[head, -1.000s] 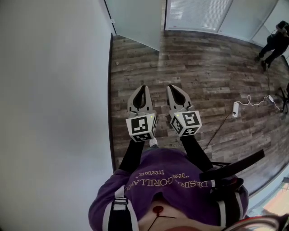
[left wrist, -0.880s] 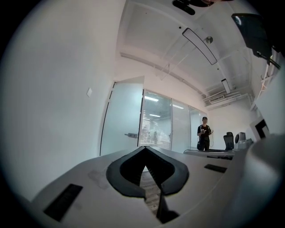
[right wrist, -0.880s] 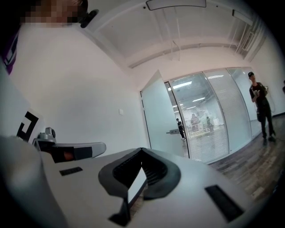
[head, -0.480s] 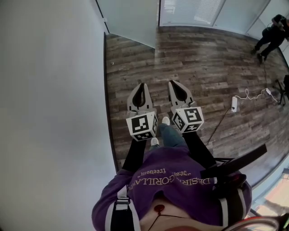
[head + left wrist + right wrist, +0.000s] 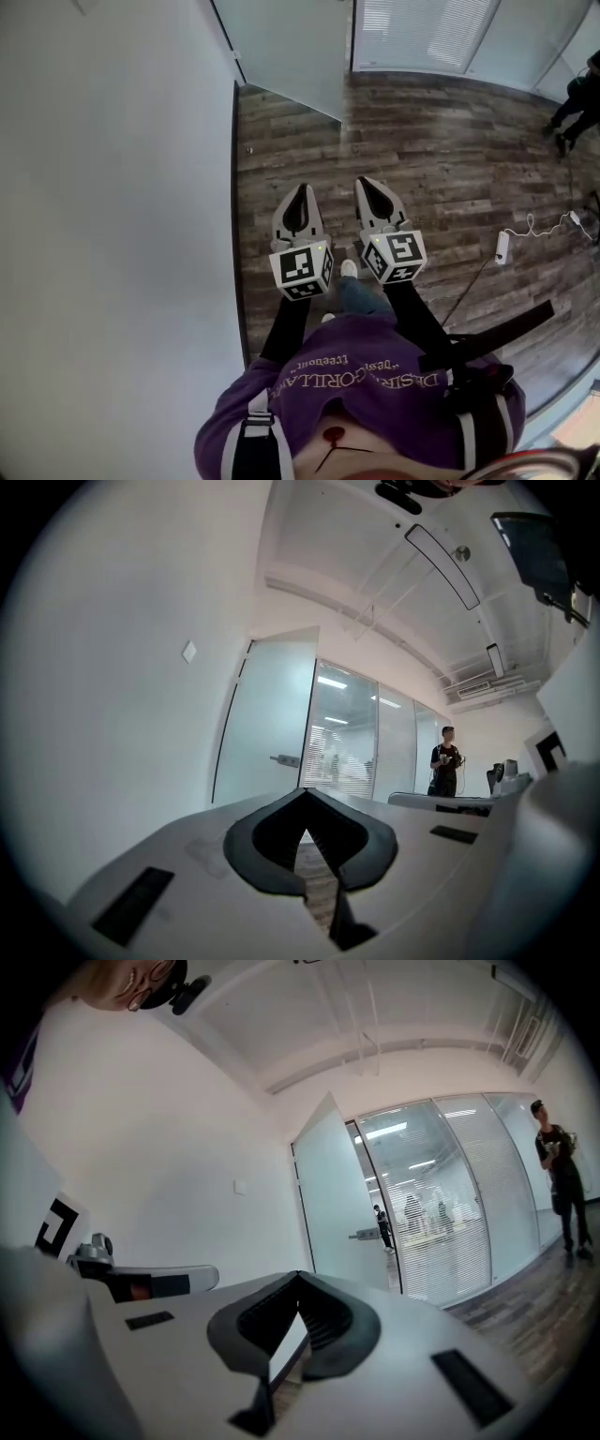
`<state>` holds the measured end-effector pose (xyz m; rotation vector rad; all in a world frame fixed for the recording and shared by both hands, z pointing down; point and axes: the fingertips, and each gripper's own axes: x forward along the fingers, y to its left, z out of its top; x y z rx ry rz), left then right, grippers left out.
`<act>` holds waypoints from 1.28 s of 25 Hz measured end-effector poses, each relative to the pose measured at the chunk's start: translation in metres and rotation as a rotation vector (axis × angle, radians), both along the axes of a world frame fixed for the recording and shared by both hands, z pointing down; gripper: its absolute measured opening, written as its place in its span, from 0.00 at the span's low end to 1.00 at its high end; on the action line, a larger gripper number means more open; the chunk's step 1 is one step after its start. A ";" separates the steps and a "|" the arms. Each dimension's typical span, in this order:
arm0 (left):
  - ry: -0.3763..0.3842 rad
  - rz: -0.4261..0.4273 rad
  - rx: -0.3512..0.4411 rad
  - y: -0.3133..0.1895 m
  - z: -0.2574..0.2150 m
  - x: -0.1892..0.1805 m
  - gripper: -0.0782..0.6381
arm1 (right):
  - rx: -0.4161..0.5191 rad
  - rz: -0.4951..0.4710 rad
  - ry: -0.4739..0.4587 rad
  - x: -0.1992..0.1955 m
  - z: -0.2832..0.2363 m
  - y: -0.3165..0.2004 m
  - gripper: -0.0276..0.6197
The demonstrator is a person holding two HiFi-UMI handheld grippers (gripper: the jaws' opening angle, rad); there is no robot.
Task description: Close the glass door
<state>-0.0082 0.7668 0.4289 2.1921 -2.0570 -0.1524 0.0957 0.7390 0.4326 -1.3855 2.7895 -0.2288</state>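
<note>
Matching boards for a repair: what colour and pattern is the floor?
The floor is grey-brown wood planks, seen best in the head view.

Downward view. Plain white wall (image 5: pixel 112 187) at left; grey-brown wood-plank floor (image 5: pixel 441 159) at right. Frosted glass door panel (image 5: pixel 291 47) stands ajar at top. White left gripper (image 5: pixel 302 187) and white right gripper (image 5: pixel 364 181) are held side by side, pointing doorward, well short of it, jaw tips together. White power strip (image 5: pixel 502 246) lies on the floor at right — dark-clothed person (image 5: pixel 577 98) beyond.

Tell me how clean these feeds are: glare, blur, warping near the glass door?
Head view: evenly lit, sharp around the glass door. Left gripper view: black fisheye corners, door handle small but clear. Right gripper view: same warping, no glare on the door.
</note>
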 end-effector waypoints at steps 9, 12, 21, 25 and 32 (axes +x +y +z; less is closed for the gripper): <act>-0.021 0.009 0.006 -0.098 -0.013 0.018 0.11 | 0.005 -0.028 -0.009 0.012 -0.011 -0.098 0.03; -0.015 -0.007 0.007 -0.121 -0.011 0.018 0.11 | 0.006 -0.042 -0.005 0.012 -0.009 -0.121 0.03; -0.013 -0.050 -0.014 -0.162 -0.004 0.011 0.11 | -0.019 -0.065 -0.001 0.007 -0.003 -0.164 0.03; -0.020 -0.040 -0.023 -0.185 0.000 -0.001 0.11 | -0.033 -0.071 0.004 -0.009 0.003 -0.188 0.03; -0.009 -0.010 -0.016 -0.258 -0.001 -0.036 0.11 | -0.023 -0.035 0.004 -0.040 0.002 -0.257 0.03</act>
